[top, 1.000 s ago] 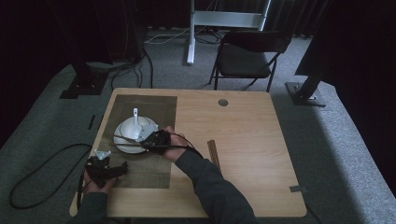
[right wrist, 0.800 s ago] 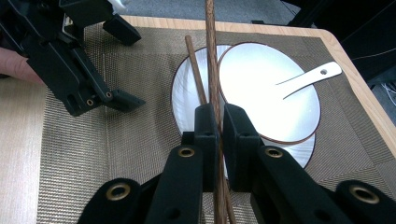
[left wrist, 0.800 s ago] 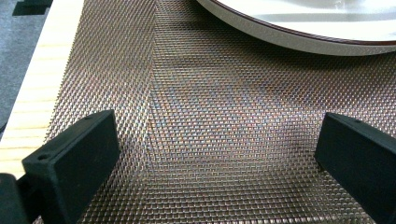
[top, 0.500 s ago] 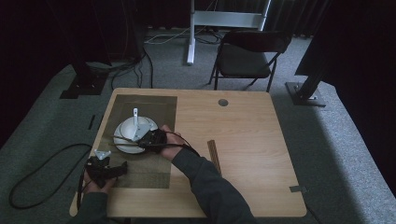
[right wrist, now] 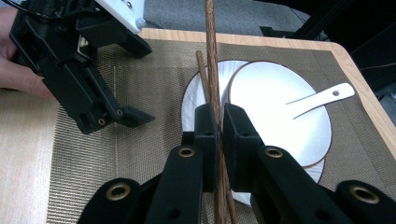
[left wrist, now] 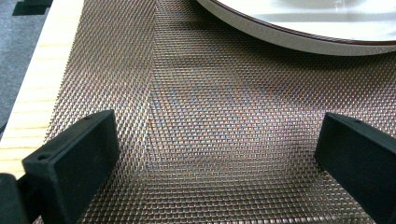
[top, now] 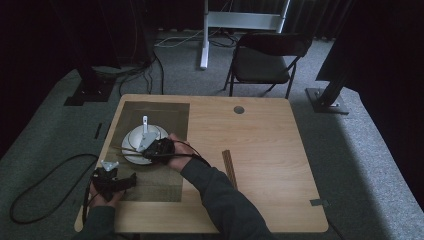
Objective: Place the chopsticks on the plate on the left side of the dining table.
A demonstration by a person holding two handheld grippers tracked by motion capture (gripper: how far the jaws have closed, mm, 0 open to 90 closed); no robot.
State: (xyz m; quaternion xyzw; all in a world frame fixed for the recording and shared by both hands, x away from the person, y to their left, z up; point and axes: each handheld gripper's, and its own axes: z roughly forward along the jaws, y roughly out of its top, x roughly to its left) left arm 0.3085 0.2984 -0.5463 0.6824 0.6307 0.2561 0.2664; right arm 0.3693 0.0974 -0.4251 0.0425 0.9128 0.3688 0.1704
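Your right gripper (right wrist: 216, 122) is clamped on a pair of wooden chopsticks (right wrist: 211, 70), which run straight out ahead of its fingertips and cross slightly beyond the pinch. Just past those tips, under the sticks, sits the white bowl (right wrist: 280, 116) on its plate (right wrist: 198, 100), with a spoon (right wrist: 322, 98) resting in it. Your left gripper (left wrist: 210, 154) hangs wide open over the woven mat (left wrist: 196, 116), holding nothing. The sticks probably already hover over the plate's near rim, so the right hand is the nearer one.
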